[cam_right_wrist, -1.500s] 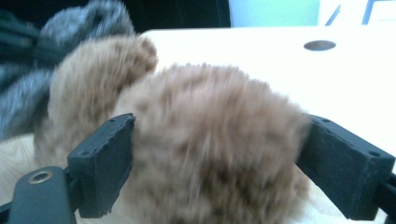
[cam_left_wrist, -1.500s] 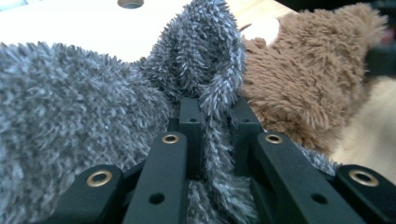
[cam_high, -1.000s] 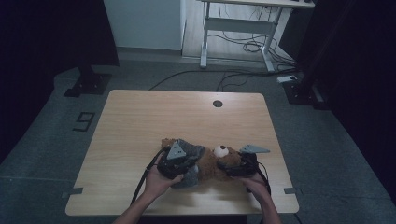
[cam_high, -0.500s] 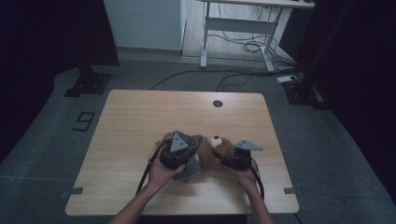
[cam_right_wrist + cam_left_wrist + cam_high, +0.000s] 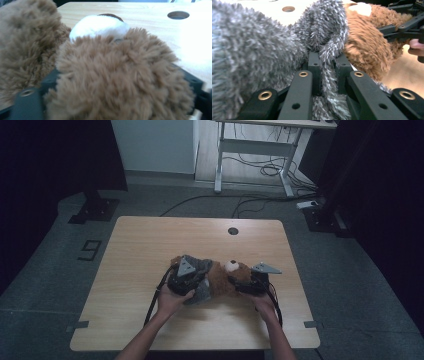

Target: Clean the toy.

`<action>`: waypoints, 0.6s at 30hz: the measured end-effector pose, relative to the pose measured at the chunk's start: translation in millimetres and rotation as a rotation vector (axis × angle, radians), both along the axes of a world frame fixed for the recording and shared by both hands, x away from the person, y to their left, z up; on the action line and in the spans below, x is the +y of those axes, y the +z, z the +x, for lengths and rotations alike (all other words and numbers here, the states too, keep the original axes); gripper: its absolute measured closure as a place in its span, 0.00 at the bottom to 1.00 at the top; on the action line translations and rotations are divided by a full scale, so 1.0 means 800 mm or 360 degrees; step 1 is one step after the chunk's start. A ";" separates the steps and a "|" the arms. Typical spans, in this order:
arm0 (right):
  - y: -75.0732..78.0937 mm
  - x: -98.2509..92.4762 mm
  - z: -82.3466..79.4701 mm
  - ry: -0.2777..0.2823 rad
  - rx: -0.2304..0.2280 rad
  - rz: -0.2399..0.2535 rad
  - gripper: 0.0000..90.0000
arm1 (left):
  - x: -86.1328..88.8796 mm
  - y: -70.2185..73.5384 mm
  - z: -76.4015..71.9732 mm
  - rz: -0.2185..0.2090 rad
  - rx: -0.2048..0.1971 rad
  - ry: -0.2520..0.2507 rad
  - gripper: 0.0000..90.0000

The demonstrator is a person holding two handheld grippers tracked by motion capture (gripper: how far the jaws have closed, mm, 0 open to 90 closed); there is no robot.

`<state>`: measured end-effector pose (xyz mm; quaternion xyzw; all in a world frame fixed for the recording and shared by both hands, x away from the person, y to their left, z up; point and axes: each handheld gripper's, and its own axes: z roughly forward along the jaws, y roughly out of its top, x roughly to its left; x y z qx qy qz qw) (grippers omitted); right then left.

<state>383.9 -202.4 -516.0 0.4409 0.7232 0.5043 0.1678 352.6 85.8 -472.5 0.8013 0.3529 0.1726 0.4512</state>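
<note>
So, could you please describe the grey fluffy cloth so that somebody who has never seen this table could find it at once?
Start at the pale wooden table and go to its near half, where a brown plush bear lies between two hand-held grippers. The grey fluffy cloth lies against the bear on the side of the left gripper, whose black jaws pinch a fold of it. It alone is grey with pale-tipped fur; the bear is brown.

Right tongs (image 5: 120, 100) behind brown plush (image 5: 120, 75)

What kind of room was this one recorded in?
Most likely a lab or recording studio: a bare light-wood table with a round cable hole, black curtains at both sides, a height-adjustable white desk frame with loose cables on the grey floor behind.
</note>
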 end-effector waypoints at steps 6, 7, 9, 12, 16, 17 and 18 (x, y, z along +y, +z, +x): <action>-0.004 -0.006 -0.032 0.0035 0.0012 -0.0053 0.08 | 0.006 -0.013 -0.037 -0.0012 -0.0021 -0.0058 0.88; -0.005 -0.007 -0.036 0.0038 0.0014 -0.0060 0.08 | 0.007 -0.015 -0.041 -0.0016 -0.0022 -0.0057 0.88; -0.007 -0.009 -0.044 0.0031 0.0023 -0.0064 0.07 | 0.009 -0.018 -0.047 -0.0023 -0.0023 -0.0047 0.88; -0.011 -0.011 -0.053 0.0026 0.0023 -0.0059 0.13 | 0.012 -0.020 -0.049 -0.0049 -0.0008 -0.0025 0.88; -0.014 -0.012 -0.059 0.0034 -0.0020 -0.0067 0.25 | 0.033 -0.014 -0.041 -0.0048 0.0000 0.0078 0.88; -0.014 -0.013 -0.059 0.0033 -0.0018 -0.0067 0.26 | 0.043 -0.014 -0.037 -0.0044 0.0018 0.0118 0.88; -0.014 -0.013 -0.059 0.0036 -0.0021 -0.0063 0.27 | 0.053 -0.015 -0.032 -0.0053 0.0053 0.0149 0.88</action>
